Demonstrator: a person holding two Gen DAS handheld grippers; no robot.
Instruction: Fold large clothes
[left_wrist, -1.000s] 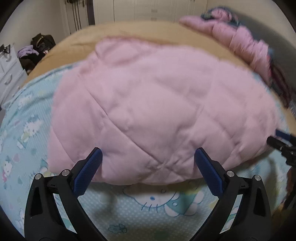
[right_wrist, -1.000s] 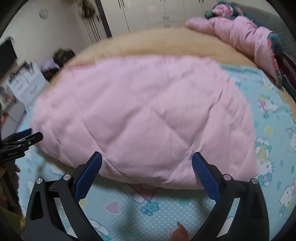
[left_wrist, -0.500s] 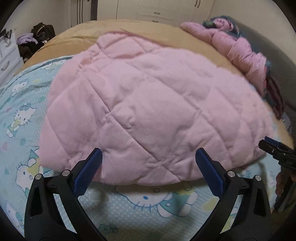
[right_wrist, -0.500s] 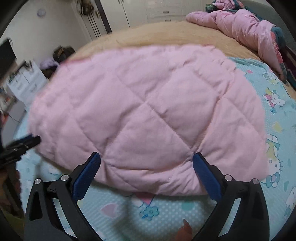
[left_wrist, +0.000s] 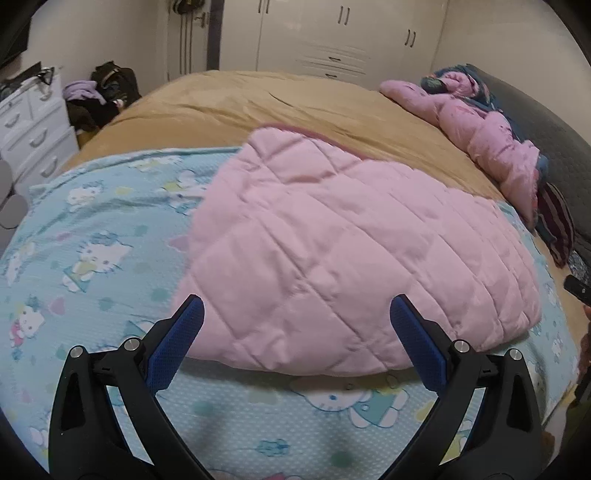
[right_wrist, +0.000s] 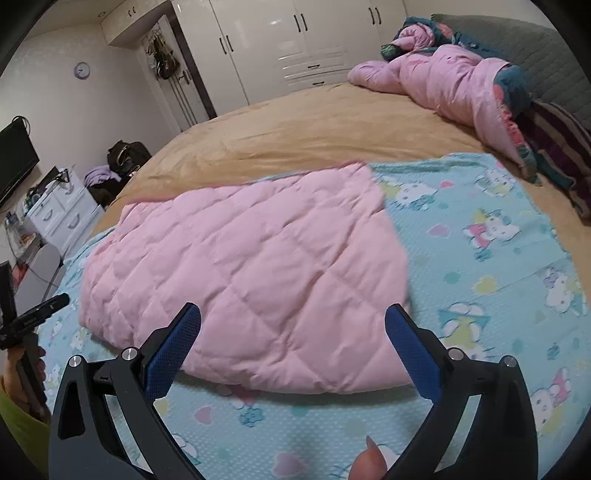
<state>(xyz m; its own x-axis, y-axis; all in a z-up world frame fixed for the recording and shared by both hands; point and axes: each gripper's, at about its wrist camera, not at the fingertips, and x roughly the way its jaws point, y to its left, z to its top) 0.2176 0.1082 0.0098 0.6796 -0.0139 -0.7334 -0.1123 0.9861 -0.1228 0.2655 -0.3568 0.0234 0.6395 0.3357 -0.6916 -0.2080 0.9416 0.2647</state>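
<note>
Between folds, I hold my left gripper and right gripper wide apart, empty, above the pink quilted garment; next, grasping its near edge.

Both grippers pulled back and higher than a second ago. Pink quilted garment, which earlier bulged between fingers and filled both views, now lies flat ahead of spread fingers on cartoon-cat sheet. From left gripper, garment shifted rightward, more sheet exposed left of it. From right gripper, garment sits left of centre, sheet exposed to right. More tan bedcover visible beyond.
</note>
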